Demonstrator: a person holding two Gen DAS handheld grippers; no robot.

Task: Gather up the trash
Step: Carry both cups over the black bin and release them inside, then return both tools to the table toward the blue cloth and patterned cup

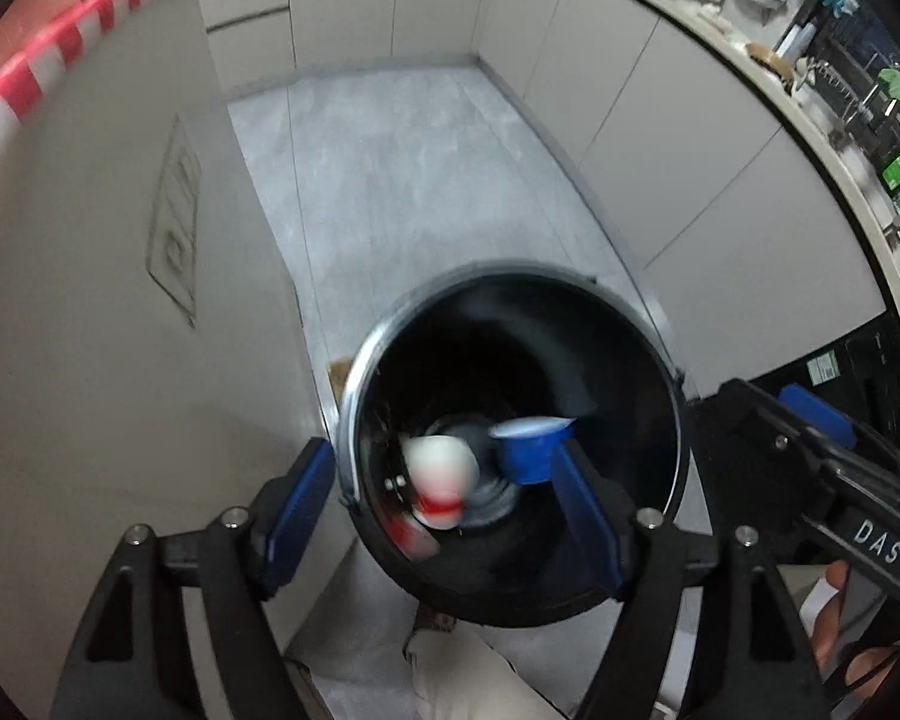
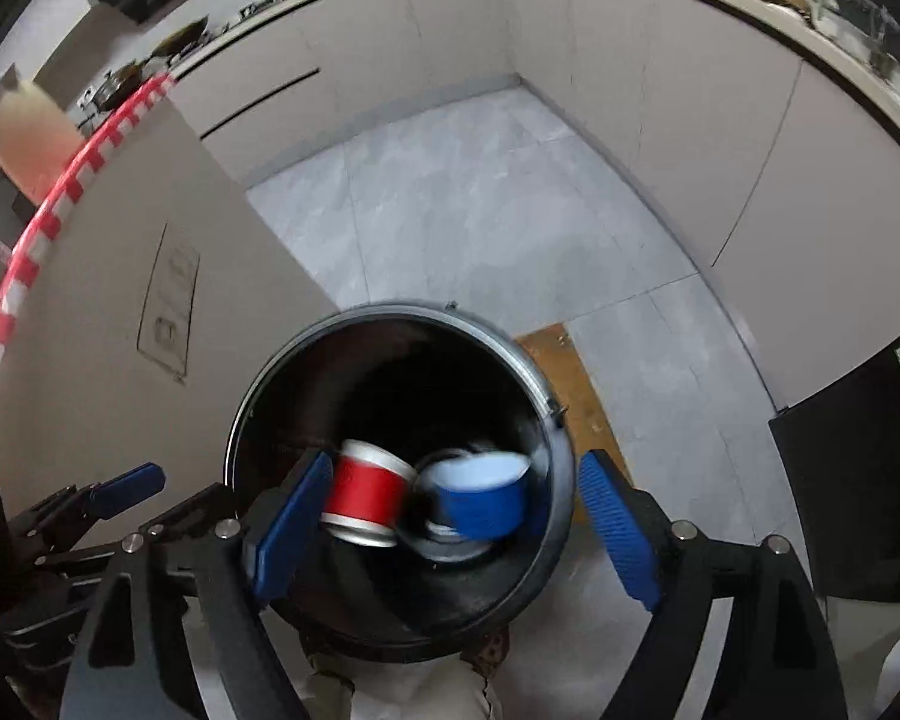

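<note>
A black round trash bin (image 1: pixel 648 408) with a metal rim stands on the floor below both grippers; it also shows in the right wrist view (image 2: pixel 306 396). Inside it, blurred by motion, are a red and white paper cup (image 1: pixel 441 474) (image 2: pixel 369 495) and a blue cup (image 1: pixel 531 447) (image 2: pixel 483 498). My left gripper (image 1: pixel 444 516) is open and empty above the bin's near rim. My right gripper (image 2: pixel 456 531) is open and empty above the bin. Each gripper shows at the edge of the other's view, the right one (image 1: pixel 810 420) and the left one (image 2: pixel 120 486).
Grey tiled floor (image 1: pixel 426 180) runs between beige cabinets (image 1: pixel 660 138). A cabinet side with a socket plate (image 2: pixel 168 300) stands at left, edged with red and white tape (image 1: pixel 48 66). A brown mat (image 2: pixel 570 372) lies beside the bin. A cluttered countertop (image 1: pixel 810 72) curves right.
</note>
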